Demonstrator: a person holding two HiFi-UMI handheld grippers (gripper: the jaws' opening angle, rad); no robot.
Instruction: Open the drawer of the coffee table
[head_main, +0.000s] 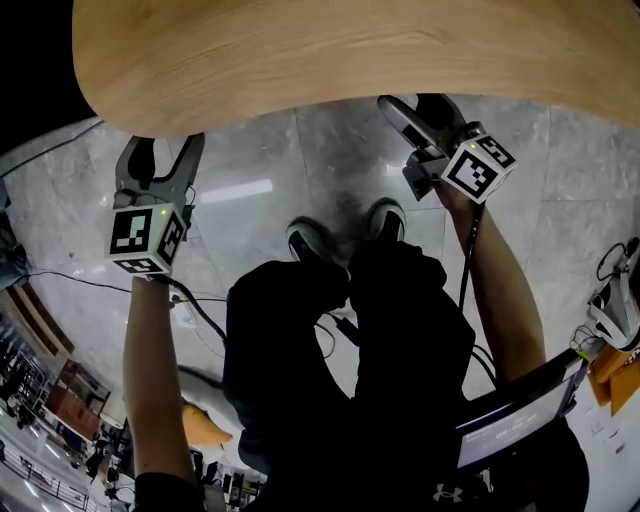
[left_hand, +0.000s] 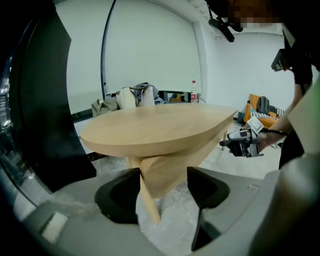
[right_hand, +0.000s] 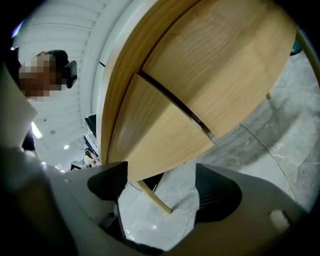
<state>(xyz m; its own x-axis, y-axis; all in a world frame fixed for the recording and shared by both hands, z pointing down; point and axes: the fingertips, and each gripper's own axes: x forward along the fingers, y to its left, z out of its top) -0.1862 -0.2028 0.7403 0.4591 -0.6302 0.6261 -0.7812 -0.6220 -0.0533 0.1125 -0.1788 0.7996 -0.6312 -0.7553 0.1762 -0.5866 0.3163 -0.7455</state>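
drawer (right_hand: 160, 135) under coffee table (head_main: 350, 50), l gripper (head_main: 165, 150) & r gripper (head_main: 420, 112) wide, empty, held out toward it

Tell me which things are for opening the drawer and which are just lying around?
For the job:
round light wooden coffee table
its wedge-shaped wooden drawer
grey left gripper, fingers open
grey right gripper, fingers open

Just lying about:
small clear bottle with red label
heap of bags and clothes
black floor cable
open dark laptop
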